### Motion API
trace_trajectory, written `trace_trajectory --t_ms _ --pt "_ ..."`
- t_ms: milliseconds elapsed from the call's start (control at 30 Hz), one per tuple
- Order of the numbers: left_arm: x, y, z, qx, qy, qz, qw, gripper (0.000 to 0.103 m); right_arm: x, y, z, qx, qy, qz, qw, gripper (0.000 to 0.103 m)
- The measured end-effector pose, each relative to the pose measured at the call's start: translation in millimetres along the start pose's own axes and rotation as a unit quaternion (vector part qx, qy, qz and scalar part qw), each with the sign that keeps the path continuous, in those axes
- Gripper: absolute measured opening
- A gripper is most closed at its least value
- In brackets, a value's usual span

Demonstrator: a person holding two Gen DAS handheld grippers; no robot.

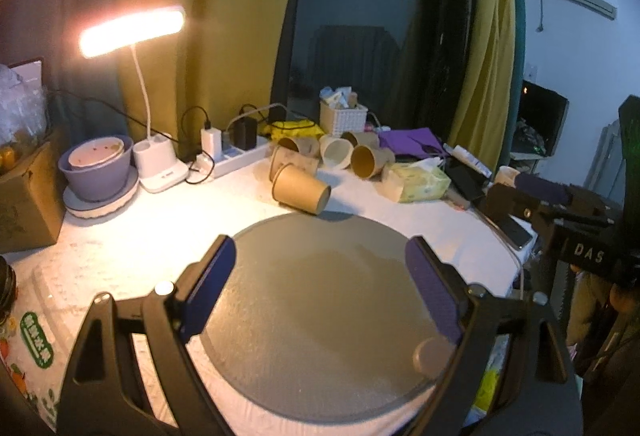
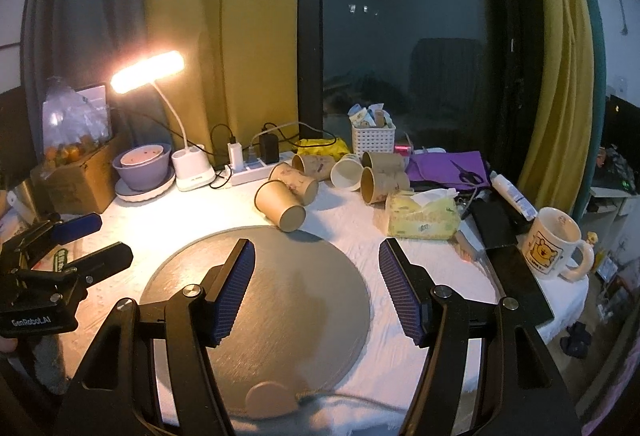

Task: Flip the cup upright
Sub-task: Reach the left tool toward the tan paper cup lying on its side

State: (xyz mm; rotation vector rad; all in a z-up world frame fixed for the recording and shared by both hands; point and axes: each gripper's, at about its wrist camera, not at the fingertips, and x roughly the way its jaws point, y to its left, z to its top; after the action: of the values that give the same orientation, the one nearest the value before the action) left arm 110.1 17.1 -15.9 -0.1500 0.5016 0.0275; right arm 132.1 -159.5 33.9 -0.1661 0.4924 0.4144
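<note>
A brown paper cup point(image 1: 301, 192) lies on its side at the far edge of a round grey mat point(image 1: 320, 316); it also shows in the right wrist view point(image 2: 280, 205). Several more paper cups point(image 2: 352, 171) lie on their sides behind it. A brown cup base point(image 2: 271, 399) stands mouth-down at the mat's near edge, also seen in the left wrist view point(image 1: 434, 356). My left gripper point(image 1: 320, 256) is open and empty above the mat. My right gripper point(image 2: 317, 256) is open and empty above the mat point(image 2: 280, 296).
A lit desk lamp point(image 2: 192, 167), a power strip point(image 2: 256, 167), purple bowls point(image 2: 142, 169), a cardboard box point(image 2: 76, 179), a white basket point(image 2: 373, 141), a tissue pack point(image 2: 424, 213), a purple cloth point(image 2: 448, 163) and a white mug point(image 2: 554, 242) ring the table.
</note>
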Motion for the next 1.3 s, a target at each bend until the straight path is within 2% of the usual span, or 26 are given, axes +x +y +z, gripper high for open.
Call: trace_trajectory --t_ms 667,900,1300 --pt "125.0 -2.7 19.8 -0.016 0.081 0.008 0.9965 0.088 108.6 -42.6 14.8 0.015 0.050 0.025 0.998 0.068" --pt "168.0 1.6 34.0 -0.034 0.091 0.003 0.9953 0.088 146.5 -56.0 16.6 0.020 0.060 0.038 0.997 0.068" --pt "241.0 15.1 50.1 -0.081 0.123 0.000 0.9890 0.088 203.0 -76.2 30.2 0.010 0.055 0.051 0.997 0.068"
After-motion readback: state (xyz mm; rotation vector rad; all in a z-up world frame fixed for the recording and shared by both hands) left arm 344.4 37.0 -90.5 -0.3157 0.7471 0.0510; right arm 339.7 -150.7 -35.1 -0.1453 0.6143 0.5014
